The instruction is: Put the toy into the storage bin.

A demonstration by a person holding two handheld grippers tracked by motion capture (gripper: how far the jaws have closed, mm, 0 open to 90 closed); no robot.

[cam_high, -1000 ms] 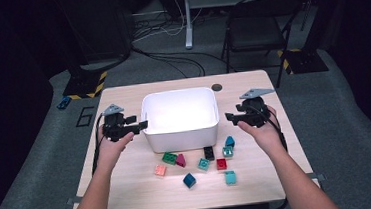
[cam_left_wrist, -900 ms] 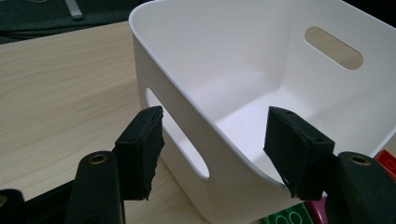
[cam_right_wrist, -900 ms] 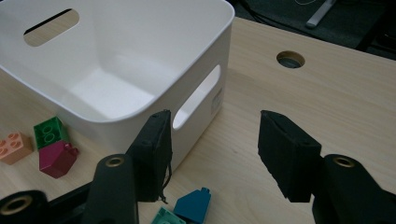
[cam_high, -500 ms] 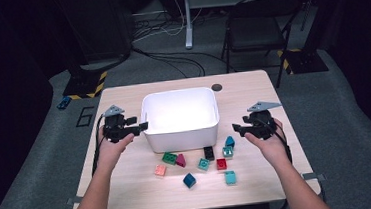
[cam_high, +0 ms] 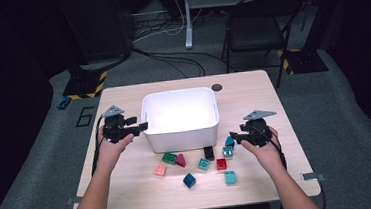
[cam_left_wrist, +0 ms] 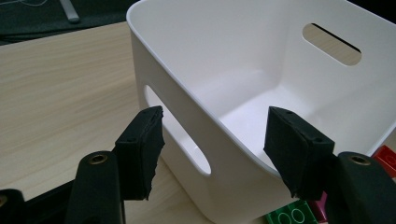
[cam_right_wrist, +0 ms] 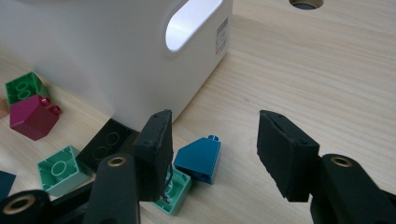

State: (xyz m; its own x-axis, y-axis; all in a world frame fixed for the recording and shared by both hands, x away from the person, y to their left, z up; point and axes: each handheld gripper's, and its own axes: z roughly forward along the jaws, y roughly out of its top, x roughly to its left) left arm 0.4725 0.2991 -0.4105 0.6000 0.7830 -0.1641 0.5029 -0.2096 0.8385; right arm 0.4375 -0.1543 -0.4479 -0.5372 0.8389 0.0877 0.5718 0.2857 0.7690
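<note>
Right claw (cam_right_wrist: 212,154), jaws apart and holding nothing, poised over the blue sloped brick (cam_right_wrist: 198,158), which lies on the worktop (cam_right_wrist: 327,79) just beside a mint brick (cam_right_wrist: 175,189), near the white bin (cam_right_wrist: 107,51). Good practice: lower the jaws to straddle the blue brick alone, clear of the mint one, before closing. Left claw (cam_left_wrist: 212,149), jaws wide apart, straddles the bin's near wall without pressing it.
</note>
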